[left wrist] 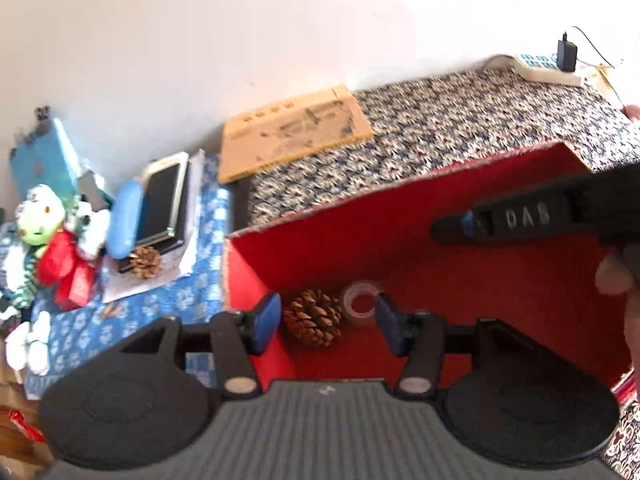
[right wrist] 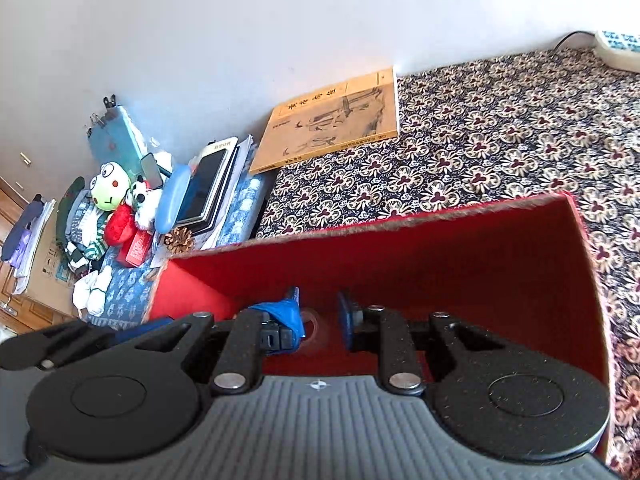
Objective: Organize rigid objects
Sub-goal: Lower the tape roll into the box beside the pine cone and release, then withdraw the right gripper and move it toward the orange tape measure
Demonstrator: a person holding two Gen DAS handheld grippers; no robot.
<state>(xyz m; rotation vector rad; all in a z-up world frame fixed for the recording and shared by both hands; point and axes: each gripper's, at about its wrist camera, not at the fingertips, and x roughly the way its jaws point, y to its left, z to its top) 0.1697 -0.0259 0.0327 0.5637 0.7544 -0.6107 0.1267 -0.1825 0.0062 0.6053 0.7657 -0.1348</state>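
Red box (left wrist: 460,248) on patterned tabletop (right wrist: 500,128), pinecone (left wrist: 313,317) and tape roll (left wrist: 360,298) inside, left gripper (left wrist: 326,322) fingers spread empty, right gripper (right wrist: 318,320) fingers parted empty, second pinecone (right wrist: 179,239) by the far-left clutter, left view alone showing the boxed pinecone.

The tape roll (right wrist: 311,325) shows only partly behind the right gripper's fingers (right wrist: 294,312), the power strip (right wrist: 618,49) is cut off at the picture's edge, and the book's (left wrist: 294,130) cover is blurred.

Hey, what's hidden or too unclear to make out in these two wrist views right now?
- Red box floor, right wrist view: mostly covered by the right gripper.
- Tape roll, same view: only a sliver shows between the fingers.
- Book cover print, left wrist view: motion-blurred, unreadable.
- Power strip, right wrist view: cut off by the frame edge.
- Pinecone in the box: unseen from the right wrist.
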